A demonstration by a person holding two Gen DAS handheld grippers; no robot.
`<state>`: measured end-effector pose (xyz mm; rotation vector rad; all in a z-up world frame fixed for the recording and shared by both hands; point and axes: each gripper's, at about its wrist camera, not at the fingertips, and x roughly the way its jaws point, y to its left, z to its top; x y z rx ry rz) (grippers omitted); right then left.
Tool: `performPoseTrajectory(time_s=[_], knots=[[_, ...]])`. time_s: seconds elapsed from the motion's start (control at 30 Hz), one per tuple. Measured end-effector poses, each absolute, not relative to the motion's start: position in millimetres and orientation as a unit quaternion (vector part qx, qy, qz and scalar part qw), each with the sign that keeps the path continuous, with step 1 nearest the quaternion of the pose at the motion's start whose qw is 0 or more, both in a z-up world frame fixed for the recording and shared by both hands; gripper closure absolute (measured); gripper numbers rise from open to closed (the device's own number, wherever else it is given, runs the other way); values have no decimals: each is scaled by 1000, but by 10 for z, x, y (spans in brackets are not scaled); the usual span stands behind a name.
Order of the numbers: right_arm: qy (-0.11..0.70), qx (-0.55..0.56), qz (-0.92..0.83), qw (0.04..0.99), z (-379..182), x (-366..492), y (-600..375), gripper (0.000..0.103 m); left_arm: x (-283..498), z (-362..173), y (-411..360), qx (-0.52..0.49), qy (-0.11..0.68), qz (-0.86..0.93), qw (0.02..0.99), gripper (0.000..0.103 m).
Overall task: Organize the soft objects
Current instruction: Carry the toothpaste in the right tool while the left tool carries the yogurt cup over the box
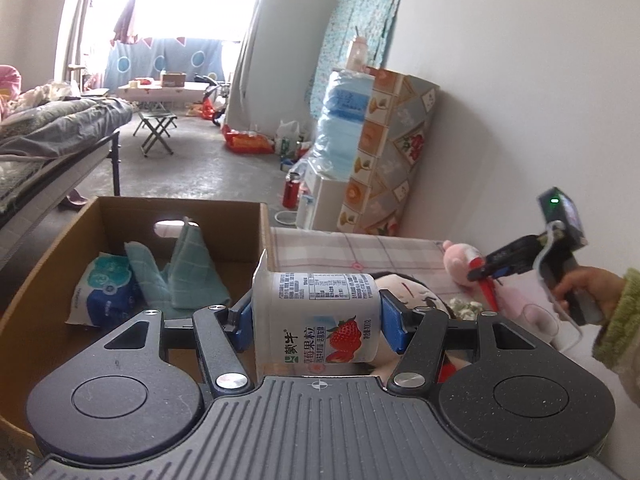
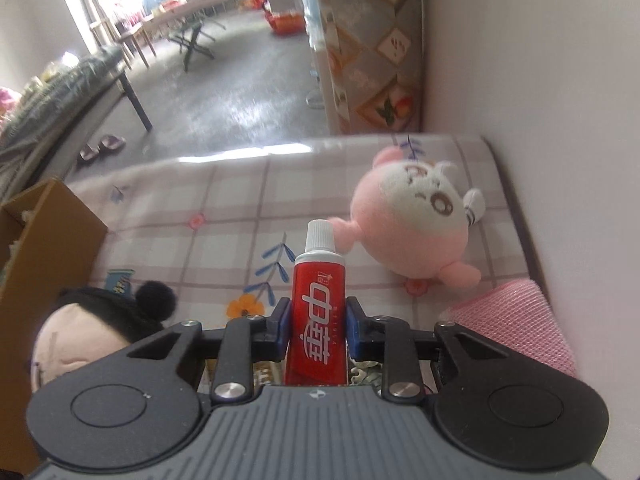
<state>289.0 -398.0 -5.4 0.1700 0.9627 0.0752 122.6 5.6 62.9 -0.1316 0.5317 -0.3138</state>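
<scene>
**Two grips loaded, sorting risk near the box**

Checked tablecloth (image 2: 224, 200) covered the work surface, pushed against a white wall; a cardboard box (image 1: 48, 280) sat at its left edge.

Left gripper (image 1: 316, 320) was clamped on a yogurt cup (image 1: 320, 312), blue pads (image 1: 390, 330) pressing both sides, cup held just right of the box wall and above the dark-haired doll (image 1: 412, 292). Right gripper (image 2: 318, 330) was clamped on a red toothpaste tube (image 2: 316, 320), cap pointing up and away, well right of the box, with the pink plush (image 2: 412, 220) just beyond it. Inside the box lay a tissue pack (image 1: 106, 288) and a green towel (image 1: 188, 272).

Risks, as judged:
- Cup wall is thin; a harder squeeze could buckle it or pop the foil lid, spilling onto the doll or towel.
- Cup is gripped low on its body, lid end toward the box; a quick swing could let it rotate in the pads.
- Tube is pinched mid-body; pressure may force paste toward the cap.
- Neither held item is clearly "soft"; dropping them in the box with the towel could mis-sort.
- Both plush toys remain on the cloth right of the box, not yet sorted.
</scene>
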Motion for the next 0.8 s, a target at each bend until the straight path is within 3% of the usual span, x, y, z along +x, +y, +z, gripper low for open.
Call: performPoseTrajectory(time_s=[0.5, 0.8], knots=[[307, 65, 187, 931, 1266, 2181, -3228, 74, 1423, 760, 543, -77, 255, -88, 960, 43], [295, 126, 358, 877, 1610, 2692, -2141, 74, 2149, 369, 743, -126, 360, -82, 921, 43]])
